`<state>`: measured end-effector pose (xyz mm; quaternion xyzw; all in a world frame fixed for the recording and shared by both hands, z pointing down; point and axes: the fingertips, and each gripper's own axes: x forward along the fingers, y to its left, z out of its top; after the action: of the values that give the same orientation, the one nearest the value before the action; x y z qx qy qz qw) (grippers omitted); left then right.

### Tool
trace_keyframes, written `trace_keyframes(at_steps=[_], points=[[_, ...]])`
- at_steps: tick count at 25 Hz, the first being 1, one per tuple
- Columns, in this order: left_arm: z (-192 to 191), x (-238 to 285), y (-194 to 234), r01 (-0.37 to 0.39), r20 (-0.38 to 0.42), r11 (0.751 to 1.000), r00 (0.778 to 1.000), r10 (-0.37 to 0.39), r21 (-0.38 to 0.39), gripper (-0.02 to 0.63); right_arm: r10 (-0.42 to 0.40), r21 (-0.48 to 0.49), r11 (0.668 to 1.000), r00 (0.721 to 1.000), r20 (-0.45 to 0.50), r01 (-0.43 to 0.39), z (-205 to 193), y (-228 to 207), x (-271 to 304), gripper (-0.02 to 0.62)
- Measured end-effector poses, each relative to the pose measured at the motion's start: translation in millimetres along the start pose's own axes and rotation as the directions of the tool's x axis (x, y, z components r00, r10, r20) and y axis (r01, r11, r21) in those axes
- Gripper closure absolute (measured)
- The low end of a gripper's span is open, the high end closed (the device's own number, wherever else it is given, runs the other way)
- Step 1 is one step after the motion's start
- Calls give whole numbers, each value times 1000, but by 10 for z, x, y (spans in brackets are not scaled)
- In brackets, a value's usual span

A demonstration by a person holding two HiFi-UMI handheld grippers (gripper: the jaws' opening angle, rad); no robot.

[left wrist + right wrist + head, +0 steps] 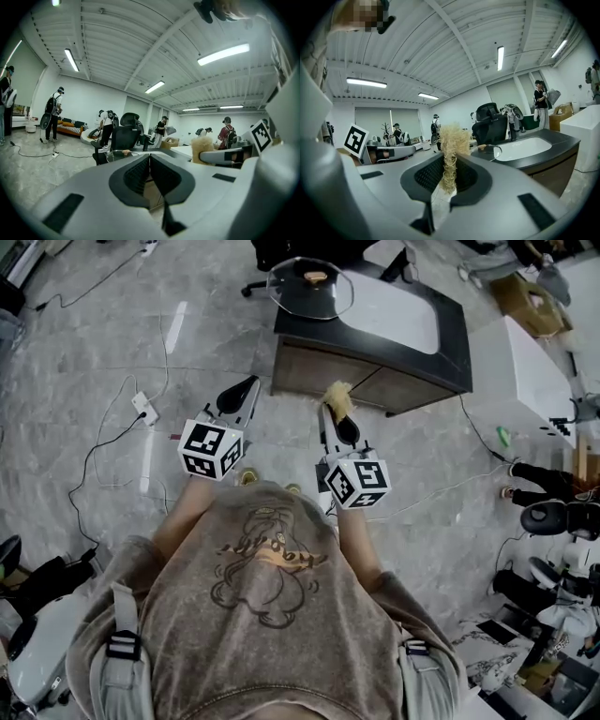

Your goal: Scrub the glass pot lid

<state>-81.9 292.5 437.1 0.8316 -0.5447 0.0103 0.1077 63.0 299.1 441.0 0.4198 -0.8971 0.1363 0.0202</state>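
Observation:
The glass pot lid (310, 287) lies on the far left corner of a dark counter (454, 345), beside its white sink basin (403, 310). My right gripper (337, 416) is shut on a tuft of pale yellow loofah scrubber (338, 399), held in the air short of the counter. In the right gripper view the loofah (451, 150) sticks up between the jaws, with the lid (487, 151) ahead. My left gripper (240, 392) hovers level beside it, shut and empty; its jaws (149, 168) meet with nothing between them. The lid (116, 153) shows faintly ahead.
A black office chair (272, 254) stands behind the counter. Cables and a power strip (143, 407) lie on the grey floor at the left. A white cabinet (539, 362) stands right of the counter. Several people stand far off in the room.

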Motion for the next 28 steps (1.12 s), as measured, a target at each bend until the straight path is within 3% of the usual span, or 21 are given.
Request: trace_keyframes(at_steps=[13, 28], points=[[-72, 213, 302, 57, -29, 998, 998, -56, 24, 588, -74, -8, 997, 997, 11, 74, -46, -75, 183, 546], [1, 1180, 738, 84, -52, 996, 995, -84, 2, 588, -57, 26, 998, 998, 14, 57, 125, -768, 1122, 546]])
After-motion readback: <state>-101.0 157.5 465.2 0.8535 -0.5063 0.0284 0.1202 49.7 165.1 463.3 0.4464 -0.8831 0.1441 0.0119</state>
